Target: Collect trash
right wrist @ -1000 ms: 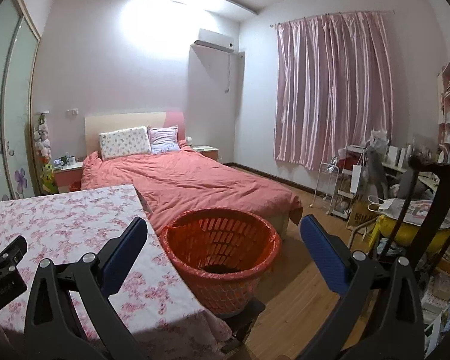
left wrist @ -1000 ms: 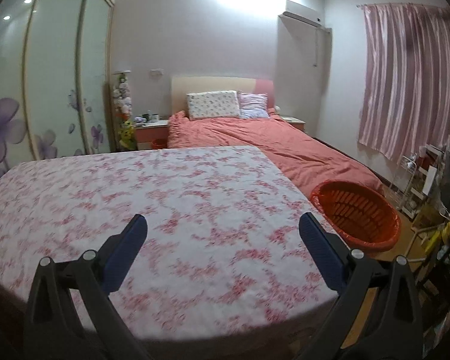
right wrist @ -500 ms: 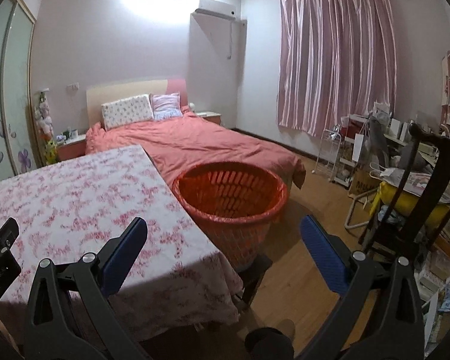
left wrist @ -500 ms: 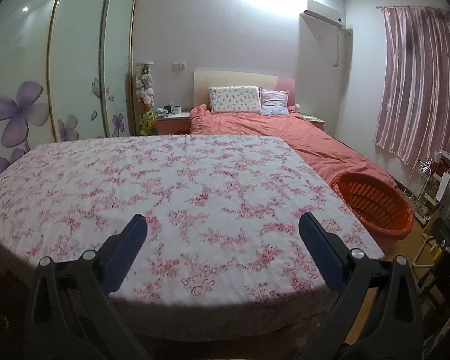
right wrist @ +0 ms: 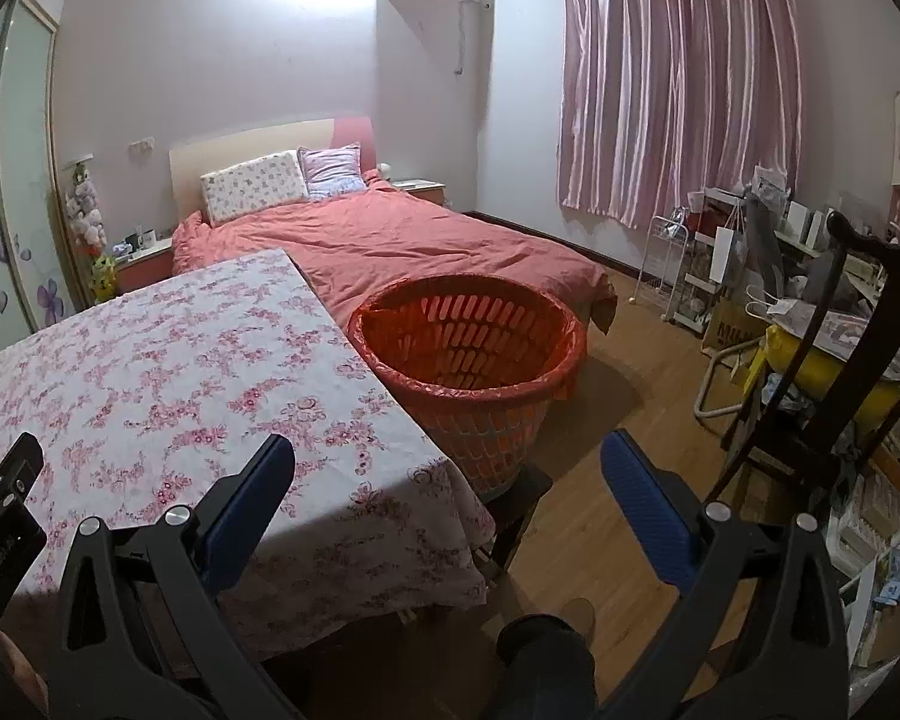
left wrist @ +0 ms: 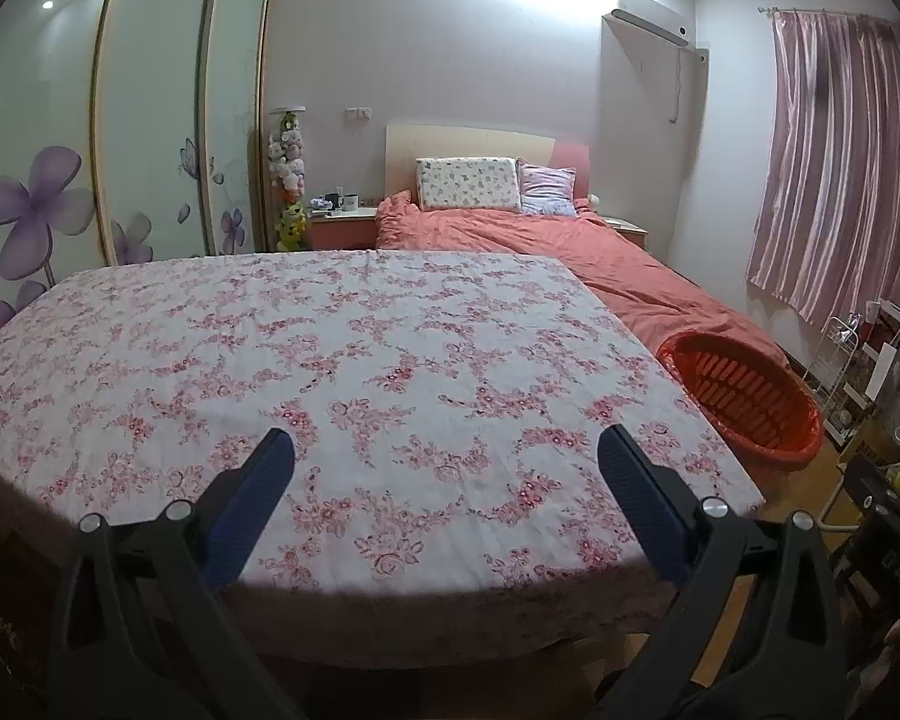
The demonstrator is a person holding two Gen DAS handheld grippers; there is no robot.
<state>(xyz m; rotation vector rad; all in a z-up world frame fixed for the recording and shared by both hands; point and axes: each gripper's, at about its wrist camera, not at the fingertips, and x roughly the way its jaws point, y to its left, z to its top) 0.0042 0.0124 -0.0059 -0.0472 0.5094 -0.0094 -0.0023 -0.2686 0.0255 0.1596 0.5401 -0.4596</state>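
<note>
An orange plastic basket [right wrist: 468, 354] lined with an orange bag stands on the floor at the table's right side; it also shows in the left wrist view [left wrist: 744, 396]. My left gripper [left wrist: 447, 456] is open and empty above the near edge of the table with the floral cloth [left wrist: 330, 360]. My right gripper [right wrist: 447, 462] is open and empty, held above the table's near right corner [right wrist: 390, 480], short of the basket. No trash shows on the table or floor.
A bed with a red cover [right wrist: 390, 240] lies behind the table. A dark chair [right wrist: 840, 360] and cluttered shelves [right wrist: 720, 276] stand at the right. A sliding wardrobe [left wrist: 120, 150] lines the left wall. Part of the left gripper's body [right wrist: 0, 516] shows at left.
Both grippers have pulled back and risen, so more of the table's near edge and the floor in front shows. Both stay open.
</note>
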